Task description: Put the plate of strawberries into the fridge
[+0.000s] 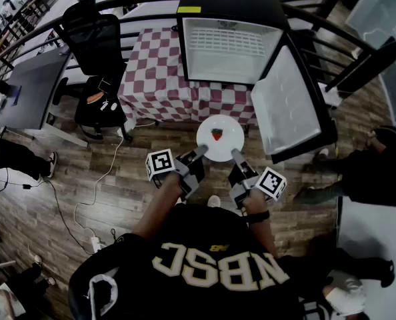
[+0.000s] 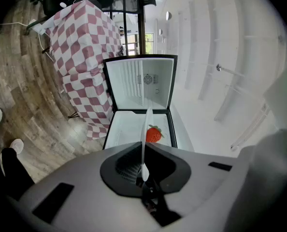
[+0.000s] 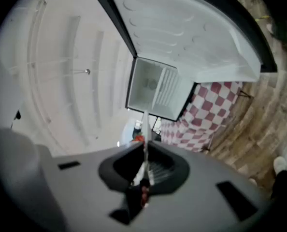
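Wooden floor (image 1: 118, 185) fills the room, and on it stands a table (image 1: 155, 79) covered with a red and white checked cloth. A small black fridge (image 1: 231, 42) sits at the front edge of the table, toward its right end. Its door (image 1: 288, 109) is swung wide open to the right, and the inside is white.

A white plate (image 1: 231, 131) is in the air just in front of the front edge of the table, below the open fridge and outside it. One strawberry (image 1: 217, 135) lies near the middle of the plate.

The left claw (image 1: 201, 152) is clamped on the near left rim of the plate. In the left gripper view the thin rim of the plate (image 2: 146, 124) is pinched between the jaws, with the strawberry (image 2: 153, 134) just behind. The right claw (image 1: 237, 155) is clamped on the near right rim, and the right gripper view shows the rim (image 3: 144, 129) between its jaws in the same way.

A black office chair (image 1: 95, 42) stands near the left end of the table.
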The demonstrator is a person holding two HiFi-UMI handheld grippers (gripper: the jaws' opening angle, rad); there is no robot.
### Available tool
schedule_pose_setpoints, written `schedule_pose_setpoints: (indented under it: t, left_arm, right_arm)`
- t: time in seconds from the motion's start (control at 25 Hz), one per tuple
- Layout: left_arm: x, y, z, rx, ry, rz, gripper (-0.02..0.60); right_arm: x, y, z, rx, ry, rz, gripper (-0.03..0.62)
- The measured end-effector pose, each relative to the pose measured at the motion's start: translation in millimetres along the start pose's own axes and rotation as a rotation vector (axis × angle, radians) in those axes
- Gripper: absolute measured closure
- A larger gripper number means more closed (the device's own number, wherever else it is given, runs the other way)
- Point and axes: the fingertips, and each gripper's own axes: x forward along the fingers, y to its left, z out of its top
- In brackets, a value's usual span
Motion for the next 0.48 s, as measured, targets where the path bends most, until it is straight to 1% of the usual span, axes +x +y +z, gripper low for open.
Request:
schedule_pose_setpoints:
  t: [0.16,0.48]
  left_arm:
    - [3,-8,-10,0.008,-0.011,-0.008,0.557]
    - [21,-9,-37,0.006,-0.03,0.002,0.557]
  right_arm:
    - [-10,6,4,0.053,-0.005,0.032,0.556]
    - [-35,0,23,0.091,0.0,0.088,0.556]
